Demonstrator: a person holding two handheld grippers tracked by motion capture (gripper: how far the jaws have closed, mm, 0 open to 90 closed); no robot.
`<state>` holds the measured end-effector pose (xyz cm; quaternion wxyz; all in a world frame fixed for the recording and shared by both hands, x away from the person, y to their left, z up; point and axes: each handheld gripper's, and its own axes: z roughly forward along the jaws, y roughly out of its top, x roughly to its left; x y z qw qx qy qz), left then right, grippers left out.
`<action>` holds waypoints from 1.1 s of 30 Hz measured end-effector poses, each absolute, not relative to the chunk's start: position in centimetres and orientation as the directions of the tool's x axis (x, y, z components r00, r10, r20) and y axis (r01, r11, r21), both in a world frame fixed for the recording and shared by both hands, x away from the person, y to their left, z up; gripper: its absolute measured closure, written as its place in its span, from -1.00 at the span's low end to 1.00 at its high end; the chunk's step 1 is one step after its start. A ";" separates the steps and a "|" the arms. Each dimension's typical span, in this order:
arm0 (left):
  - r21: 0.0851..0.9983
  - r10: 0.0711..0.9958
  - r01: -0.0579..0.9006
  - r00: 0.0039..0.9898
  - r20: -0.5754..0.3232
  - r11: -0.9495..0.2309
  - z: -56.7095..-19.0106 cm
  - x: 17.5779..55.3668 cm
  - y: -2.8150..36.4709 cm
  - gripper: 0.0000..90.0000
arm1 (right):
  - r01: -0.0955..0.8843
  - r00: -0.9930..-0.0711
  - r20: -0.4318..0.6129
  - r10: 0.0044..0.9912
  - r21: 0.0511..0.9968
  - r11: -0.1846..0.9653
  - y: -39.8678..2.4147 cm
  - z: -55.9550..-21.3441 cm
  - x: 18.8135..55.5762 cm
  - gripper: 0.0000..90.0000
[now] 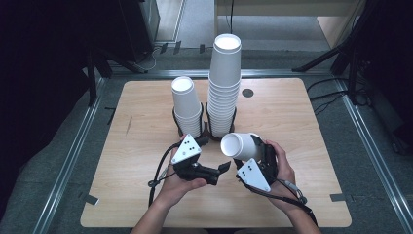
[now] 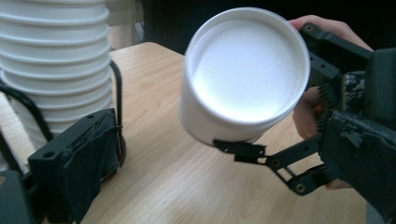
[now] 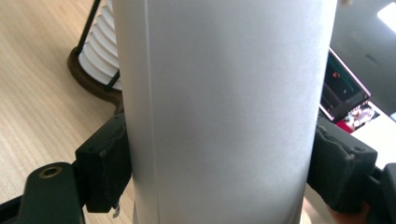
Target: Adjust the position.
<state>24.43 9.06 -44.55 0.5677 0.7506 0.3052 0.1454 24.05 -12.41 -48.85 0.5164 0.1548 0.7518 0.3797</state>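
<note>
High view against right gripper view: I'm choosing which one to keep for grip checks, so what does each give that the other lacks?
High view alone: both hands, the left gripper empty beside the right gripper, the short stack and tall stack in their holders on the table, and the held cup's open mouth facing left.

Right gripper view alone: the black pads pressing the cup's wall from both sides, and its seam.

Both: the single white cup held lying sideways, the wooden tabletop, and a stack behind it.

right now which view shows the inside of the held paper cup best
The left gripper view: the paper cup faces its open mouth at that camera. The high view shows the mouth small and side-on; the right gripper view shows its outer wall.
</note>
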 end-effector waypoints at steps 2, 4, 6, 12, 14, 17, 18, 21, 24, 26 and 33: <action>0.939 0.619 0.295 0.775 -0.127 -0.176 -44.5 24.4 8.9 -1.00 | -0.177 -0.424 -0.673 0.606 0.718 0.673 -12.2 -48.9 23.9 -0.61; 0.936 0.623 0.302 0.771 -0.128 -0.182 -44.5 24.3 8.7 -1.00 | -0.191 -0.433 -0.674 0.599 0.718 0.670 -11.9 -49.0 23.7 -0.61; 0.931 0.618 0.309 0.775 -0.129 -0.193 -44.6 24.4 8.6 -1.00 | -0.203 -0.438 -0.677 0.592 0.715 0.669 -11.8 -49.0 23.5 -0.61; 0.922 0.609 0.331 0.779 -0.147 -0.202 -44.6 24.4 8.3 -0.94 | -0.234 -0.443 -0.695 0.566 0.699 0.676 -11.4 -49.1 23.2 -0.61; 0.917 0.605 0.337 0.783 -0.148 -0.212 -44.6 24.3 8.1 -0.94 | -0.243 -0.443 -0.706 0.553 0.688 0.684 -11.3 -49.2 23.1 -0.61; 0.910 0.599 0.351 0.785 -0.159 -0.219 -44.5 24.3 7.8 -0.93 | -0.253 -0.449 -0.718 0.532 0.673 0.695 -11.1 -49.5 23.0 -0.61; 0.909 0.598 0.352 0.785 -0.158 -0.221 -44.5 24.3 7.8 -0.93 | -0.259 -0.450 -0.725 0.522 0.665 0.701 -11.1 -49.6 23.0 -0.61; 0.906 0.595 0.360 0.787 -0.167 -0.222 -44.6 24.4 7.8 -0.89 | -0.267 -0.463 -0.727 0.506 0.659 0.703 -10.9 -49.8 22.9 -0.61; 0.901 0.582 0.370 0.793 -0.181 -0.225 -44.6 24.5 7.9 -0.86 | -0.285 -0.469 -0.729 0.499 0.660 0.695 -10.9 -49.8 22.8 -0.61; 0.901 0.585 0.366 0.793 -0.171 -0.233 -44.7 24.4 7.9 -0.74 | -0.294 -0.476 -0.727 0.495 0.662 0.689 -10.9 -49.7 22.7 -0.61; 0.900 0.598 0.365 0.785 -0.160 -0.239 -44.4 24.3 8.1 -0.60 | -0.314 -0.484 -0.726 0.488 0.665 0.678 -10.9 -49.6 22.4 -0.61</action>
